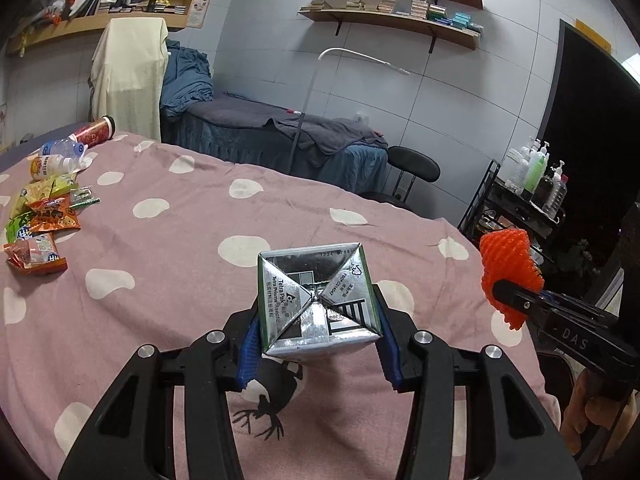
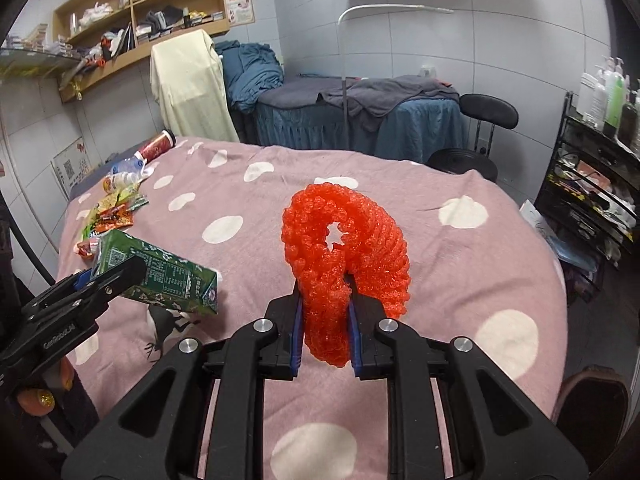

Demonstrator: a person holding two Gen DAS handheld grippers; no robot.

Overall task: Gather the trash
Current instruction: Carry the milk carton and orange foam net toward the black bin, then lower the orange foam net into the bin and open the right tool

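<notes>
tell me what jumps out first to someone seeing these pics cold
The bright orange-red foam net sleeve, curled into a ring, is pinched in the right gripper above the pink bedspread with white spots. The left gripper clamps a green drink carton, its silver folded base facing the camera. Far left on the bedspread lies a row of colourful snack wrappers and bottles.

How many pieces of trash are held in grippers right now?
2: a drink carton in the left gripper, an orange foam net in the right gripper.
</notes>
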